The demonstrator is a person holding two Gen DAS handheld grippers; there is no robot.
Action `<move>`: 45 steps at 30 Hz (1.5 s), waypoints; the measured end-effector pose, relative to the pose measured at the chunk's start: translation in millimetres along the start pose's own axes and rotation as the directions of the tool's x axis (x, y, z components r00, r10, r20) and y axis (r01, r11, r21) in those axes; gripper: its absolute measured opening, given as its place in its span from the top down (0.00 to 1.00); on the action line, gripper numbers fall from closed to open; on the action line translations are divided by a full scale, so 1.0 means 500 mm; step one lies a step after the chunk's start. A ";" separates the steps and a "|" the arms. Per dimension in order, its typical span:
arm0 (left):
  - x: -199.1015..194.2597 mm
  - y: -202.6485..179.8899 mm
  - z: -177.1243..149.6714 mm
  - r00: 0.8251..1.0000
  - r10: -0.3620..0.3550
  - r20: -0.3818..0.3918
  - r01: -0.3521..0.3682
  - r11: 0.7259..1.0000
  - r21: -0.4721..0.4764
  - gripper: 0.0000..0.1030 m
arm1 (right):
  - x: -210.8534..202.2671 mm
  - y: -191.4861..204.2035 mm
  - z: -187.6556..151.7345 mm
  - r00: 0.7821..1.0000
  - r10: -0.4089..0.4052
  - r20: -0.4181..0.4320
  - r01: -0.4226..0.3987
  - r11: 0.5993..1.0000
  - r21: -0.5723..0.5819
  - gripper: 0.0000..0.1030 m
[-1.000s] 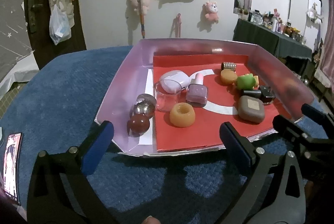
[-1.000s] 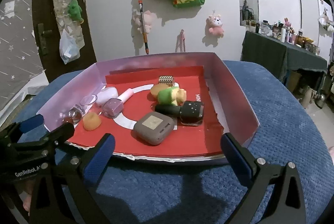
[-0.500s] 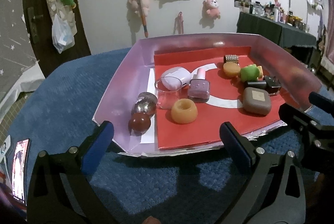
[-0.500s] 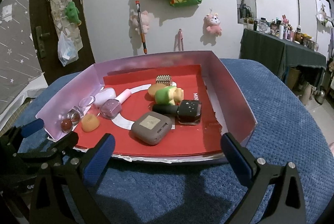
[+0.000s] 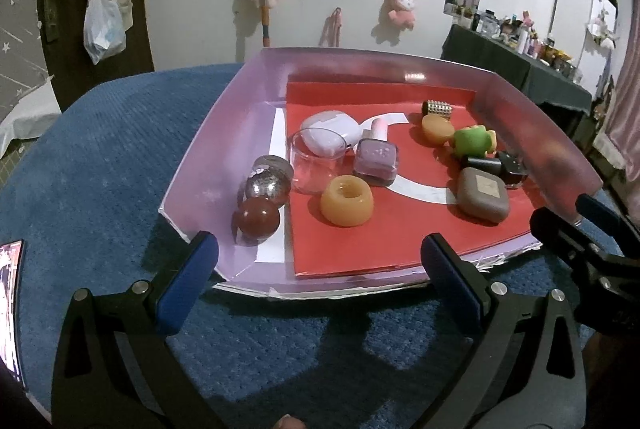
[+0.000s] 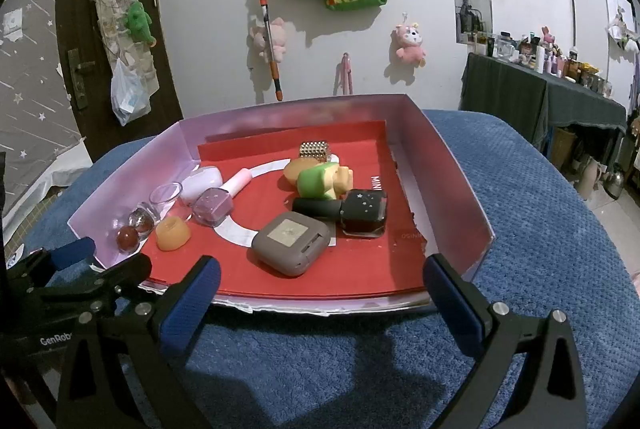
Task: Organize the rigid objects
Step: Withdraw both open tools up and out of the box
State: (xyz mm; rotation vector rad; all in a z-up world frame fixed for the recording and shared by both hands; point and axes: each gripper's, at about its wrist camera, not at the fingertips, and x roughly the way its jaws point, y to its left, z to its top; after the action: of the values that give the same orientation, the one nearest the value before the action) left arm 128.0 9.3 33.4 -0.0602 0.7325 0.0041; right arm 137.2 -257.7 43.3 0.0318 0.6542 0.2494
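1. While both stand spread wide and empty at the near edge of the tray (image 5: pixel 208 133), the left tool (image 5: pixel 316 271) faces the orange ring (image 5: pixel 347 200).
2. Right tool (image 6: pixel 318 287) faces the brown case (image 6: pixel 291 243).
3. Advice: lift one item straight up; neighbours crowd close on the blue bench (image 6: pixel 552 229).

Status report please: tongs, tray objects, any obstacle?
Left tongs and right tongs open, empty, short of pink-walled cardboard tray. Small objects all inside. Nothing in the way.
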 end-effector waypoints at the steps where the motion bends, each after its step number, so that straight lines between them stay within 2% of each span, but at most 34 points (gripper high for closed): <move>1: 0.000 0.000 0.001 1.000 0.002 -0.001 -0.002 1.000 0.003 0.00 | 0.001 0.000 0.000 1.000 0.001 0.000 -0.001 1.000 0.000 0.00; 32: 0.020 0.023 0.007 0.995 -0.083 -0.062 0.080 0.995 -0.052 0.00 | 0.003 0.003 0.003 1.000 0.023 -0.004 -0.023 1.000 0.007 0.00; 36: 0.018 0.022 0.009 0.996 -0.067 -0.059 0.065 0.997 -0.041 0.00 | 0.000 0.001 0.005 0.999 0.033 0.002 -0.033 0.999 0.017 0.00; 40: -0.009 0.009 0.004 1.000 -0.016 -0.010 0.016 1.000 0.002 0.00 | -0.024 -0.014 0.009 0.997 0.077 0.016 -0.078 0.994 0.076 0.00; 45: -0.041 0.014 -0.012 1.000 -0.019 -0.011 0.019 1.000 -0.007 0.00 | -0.071 -0.018 0.009 0.996 0.080 0.039 -0.082 0.994 0.070 0.00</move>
State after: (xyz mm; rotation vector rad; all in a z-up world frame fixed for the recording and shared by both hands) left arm 108.6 16.3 42.4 -0.0735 0.7427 -0.0117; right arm 114.9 -274.8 66.9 0.1317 0.6268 0.3030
